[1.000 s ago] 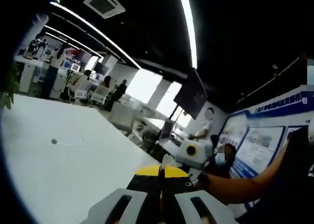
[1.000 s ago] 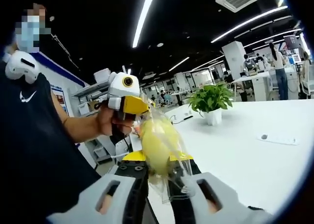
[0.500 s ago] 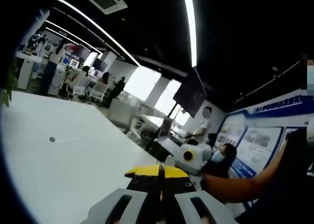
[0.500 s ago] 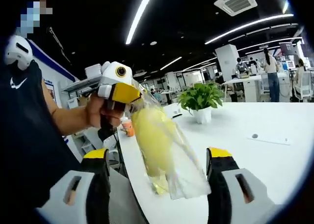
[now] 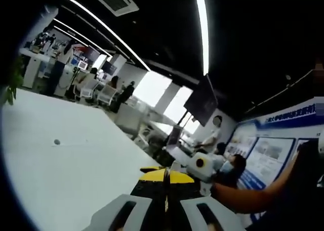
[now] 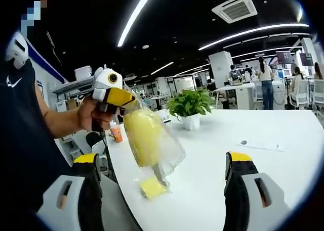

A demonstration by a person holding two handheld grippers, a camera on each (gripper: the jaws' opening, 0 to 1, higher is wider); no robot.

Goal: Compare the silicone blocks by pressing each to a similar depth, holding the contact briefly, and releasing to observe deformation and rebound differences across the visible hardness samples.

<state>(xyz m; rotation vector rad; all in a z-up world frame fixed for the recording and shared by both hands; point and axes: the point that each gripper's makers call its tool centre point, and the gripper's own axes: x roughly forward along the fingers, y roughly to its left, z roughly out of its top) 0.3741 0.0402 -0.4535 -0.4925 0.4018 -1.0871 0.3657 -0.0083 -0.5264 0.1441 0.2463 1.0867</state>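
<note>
In the right gripper view, a clear plastic bag [image 6: 152,140] with a large pale-yellow silicone block [image 6: 142,135] inside hangs above the white table [image 6: 283,185]. My left gripper [image 6: 117,97], held in a hand, is shut on the bag's top. A small yellow block [image 6: 152,188] lies on the table just below the bag. My right gripper [image 6: 163,160] stands wide open, its jaws on either side of the bag and apart from it. In the left gripper view my left gripper [image 5: 164,176] shows its yellow-tipped jaws pressed together.
A potted plant [image 6: 190,107] and an orange cup [image 6: 116,133] stand farther back on the table. A flat sheet [image 6: 255,145] lies to the right. The person's forearm [image 5: 248,198] reaches in at the lower right. Office desks and people fill the background.
My right gripper went from shut on the bag to wide open. The bag now hangs from the left gripper alone, and a small yellow block lies on the table beneath it.
</note>
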